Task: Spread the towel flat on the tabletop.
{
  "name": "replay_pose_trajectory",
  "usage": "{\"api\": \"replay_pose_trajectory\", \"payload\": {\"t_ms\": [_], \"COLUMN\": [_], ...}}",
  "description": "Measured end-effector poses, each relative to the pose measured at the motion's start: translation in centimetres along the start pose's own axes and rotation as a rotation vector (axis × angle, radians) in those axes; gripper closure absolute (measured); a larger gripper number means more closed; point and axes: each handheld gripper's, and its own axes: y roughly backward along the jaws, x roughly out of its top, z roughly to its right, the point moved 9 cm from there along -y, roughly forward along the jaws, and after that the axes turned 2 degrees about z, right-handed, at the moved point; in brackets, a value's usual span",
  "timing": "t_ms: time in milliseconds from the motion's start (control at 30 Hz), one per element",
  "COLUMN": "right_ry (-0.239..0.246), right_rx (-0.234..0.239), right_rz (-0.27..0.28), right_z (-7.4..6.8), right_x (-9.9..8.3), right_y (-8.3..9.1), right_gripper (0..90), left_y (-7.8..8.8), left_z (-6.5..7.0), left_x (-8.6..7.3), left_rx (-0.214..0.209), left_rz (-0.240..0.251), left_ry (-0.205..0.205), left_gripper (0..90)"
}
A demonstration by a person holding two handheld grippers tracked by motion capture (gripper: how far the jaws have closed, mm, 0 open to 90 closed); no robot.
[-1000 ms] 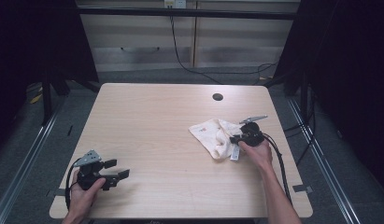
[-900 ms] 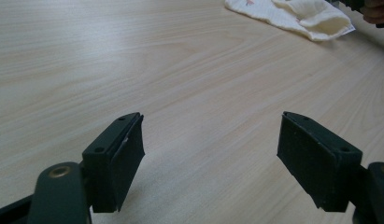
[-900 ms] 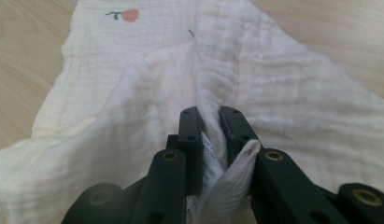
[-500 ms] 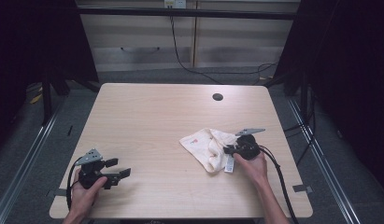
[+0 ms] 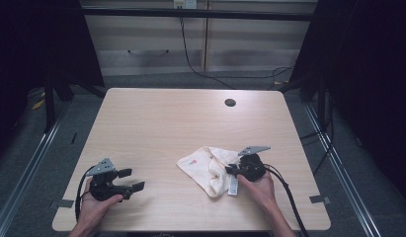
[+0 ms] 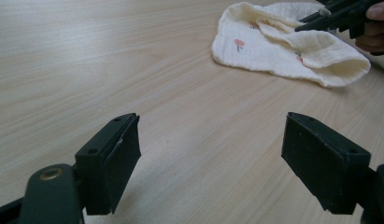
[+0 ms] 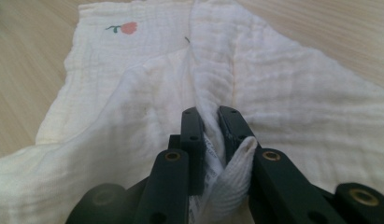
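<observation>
Right gripper (image 5: pixel 229 171) dragged cloth (image 5: pixel 206 167) nearer (perhaps bunching).

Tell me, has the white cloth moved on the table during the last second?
Yes. The cloth, pinched by the right gripper, has come toward the person, farther from the round hole in the table.

Overhead forward-down view; two close jaw-level cameras (shared cloth (image 5: pixel 209 167)).

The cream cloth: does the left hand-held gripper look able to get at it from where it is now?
Probably yes. The left hand-held gripper is open, and only bare table lies between it and the cream cloth. The right hand-held gripper already pinches the cloth's far side.
</observation>
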Motion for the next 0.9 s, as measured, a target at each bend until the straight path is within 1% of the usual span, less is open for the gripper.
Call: {"api": "replay_pose_trajectory", "payload": {"t_ms": [67,100,133,167,200,233,267,333,400,433,467,500,567,600,633,667,733,800,833,867,900], "right_ry": [0.006,-0.001,0.004,-0.002,-0.002,0.023,0.024,0.045,0.05,0.05,0.067,0.07,0.08,0.083,0.091,0.091,0.088,0.078,0.078,0.061,0.053], "right_rx": [0.002,0.005,0.006,0.01,0.01,0.01,0.015,0.013,0.018,0.018,0.025,0.037,0.045,0.054,0.056,0.071,0.09,0.11,0.11,0.108,0.105], "right_rz": [0.003,0.004,0.01,0.007,0.007,0.008,0.003,0.004,0.006,0.006,0.002,0.011,0.014,0.025,0.038,0.052,0.075,0.13,0.13,0.183,0.2], "right_z": [-0.3,-0.9,-1.1,-1.5,-1.5,-2.5,-3.0,-3.9,-4.5,-4.5,-4.8,-4.9,-5.0,-5.1,-5.2,-5.3,-5.3,-5.1,-5.1,-4.5,-4.2], "right_x": [0.0,-0.1,-0.1,-0.2,-0.2,-0.3,-0.3,-0.3,-0.2,-0.2,-0.1,0.0,0.1,0.2,0.3,0.6,1.1,2.0,2.0,3.0,3.3], "right_y": [-0.1,-0.1,-0.2,-0.3,-0.3,-0.4,-0.5,-0.8,-1.0,-1.0,-1.1,-1.2,-1.1,-0.9,-0.7,-0.3,0.6,2.1,2.1,3.8,4.6], "right_gripper": [80.7,80.7,80.6,80.6,80.6,80.5,80.3,79.3,75.0,75.0,69.2,66.2,58.5,55.3,50.8,47.1,42.2,41.9,41.9,43.0,44.8], "left_y": [0.0,0.0,0.0,0.0,0.0,0.0,0.0,0.0,0.0,0.0,0.0,0.1,0.1,0.1,0.1,0.1,0.1,0.1,0.1,0.1,0.1], "left_z": [0.0,0.0,-0.1,-0.1,-0.1,-0.2,-0.2,-0.3,-0.3,-0.3,-0.3,-0.3,-0.4,-0.4,-0.4,-0.4,-0.5,-0.4,-0.4,-0.4,-0.4], "left_x": [0.0,0.0,0.0,0.0,0.0,0.0,0.0,-0.1,0.0,0.0,0.0,-0.1,-0.1,-0.1,-0.1,-0.1,-0.1,-0.1,-0.1,-0.1,-0.1], "left_rx": [0.004,0.008,0.01,0.01,0.014,0.022,0.02,0.02,0.021,0.022,0.021,0.022,0.022,0.025,0.027,0.026,0.027,0.026,0.026,0.027,0.026], "left_rz": [-0.003,-0.006,-0.006,-0.006,-0.007,-0.007,-0.008,-0.01,-0.008,-0.006,-0.009,-0.01,-0.008,-0.008,-0.008,-0.008,-0.008,-0.007,-0.007,-0.008,-0.01], "left_ry": [-0.002,-0.001,0.001,0.001,0.001,-0.001,0.003,0.002,0.002,0.003,0.002,0.0,0.001,0.002,0.004,0.006,0.006,0.004,0.004,0.004,0.002], "left_gripper": [19.2,19.4,19.5,19.5,19.5,20.3,20.3,20.3,20.5,20.5,20.7,20.7,20.7,20.7,20.7,20.7,20.7,20.8,20.9,20.9,20.9]}}
